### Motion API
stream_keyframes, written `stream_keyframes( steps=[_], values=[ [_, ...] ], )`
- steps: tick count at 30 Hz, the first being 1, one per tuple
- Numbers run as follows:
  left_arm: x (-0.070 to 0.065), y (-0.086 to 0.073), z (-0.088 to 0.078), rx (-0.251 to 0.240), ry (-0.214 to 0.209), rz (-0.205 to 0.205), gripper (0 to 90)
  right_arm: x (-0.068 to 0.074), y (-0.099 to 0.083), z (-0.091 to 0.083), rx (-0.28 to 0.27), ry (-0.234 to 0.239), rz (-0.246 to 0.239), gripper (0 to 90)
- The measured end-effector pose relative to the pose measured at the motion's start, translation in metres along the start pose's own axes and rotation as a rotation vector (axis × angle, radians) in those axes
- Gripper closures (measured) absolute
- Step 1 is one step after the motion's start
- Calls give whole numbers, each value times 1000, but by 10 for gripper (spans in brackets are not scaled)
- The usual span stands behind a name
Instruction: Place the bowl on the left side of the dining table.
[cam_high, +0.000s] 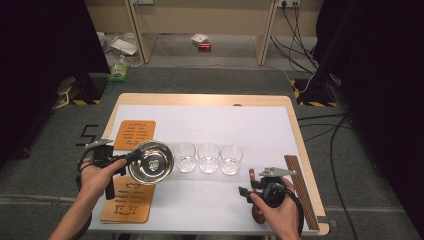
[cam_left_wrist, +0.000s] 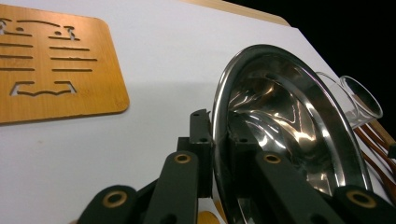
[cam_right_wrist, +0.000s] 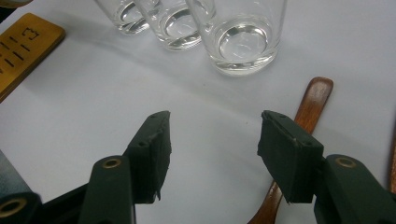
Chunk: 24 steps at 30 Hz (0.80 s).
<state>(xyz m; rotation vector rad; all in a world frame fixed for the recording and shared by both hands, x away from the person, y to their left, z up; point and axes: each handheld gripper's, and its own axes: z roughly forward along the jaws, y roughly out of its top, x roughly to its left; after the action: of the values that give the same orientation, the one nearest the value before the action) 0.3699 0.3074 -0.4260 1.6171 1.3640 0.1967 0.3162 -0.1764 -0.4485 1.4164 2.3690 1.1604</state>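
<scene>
Left gripper (cam_high: 131, 156) pinches the rim of the steel bowl (cam_high: 151, 161), held above the table between two wooden mats (cam_high: 134, 134), beside three glasses (cam_high: 208, 158). Placement remains. Right gripper (cam_right_wrist: 212, 140) gapes empty over a wooden spoon (cam_right_wrist: 308, 112).

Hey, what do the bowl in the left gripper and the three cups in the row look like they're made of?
The bowl looks like polished metal, probably stainless steel: its surface mirrors the surroundings. The three cups look like clear glass, see-through with thick bases, though clear plastic cannot be ruled out.
</scene>
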Motion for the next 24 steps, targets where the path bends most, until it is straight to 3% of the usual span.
stream_keyframes(
  steps=[24],
  values=[
    [25,24,8,-38,51,-63,832,-1,0,0,5,0,6,440]
  ],
)
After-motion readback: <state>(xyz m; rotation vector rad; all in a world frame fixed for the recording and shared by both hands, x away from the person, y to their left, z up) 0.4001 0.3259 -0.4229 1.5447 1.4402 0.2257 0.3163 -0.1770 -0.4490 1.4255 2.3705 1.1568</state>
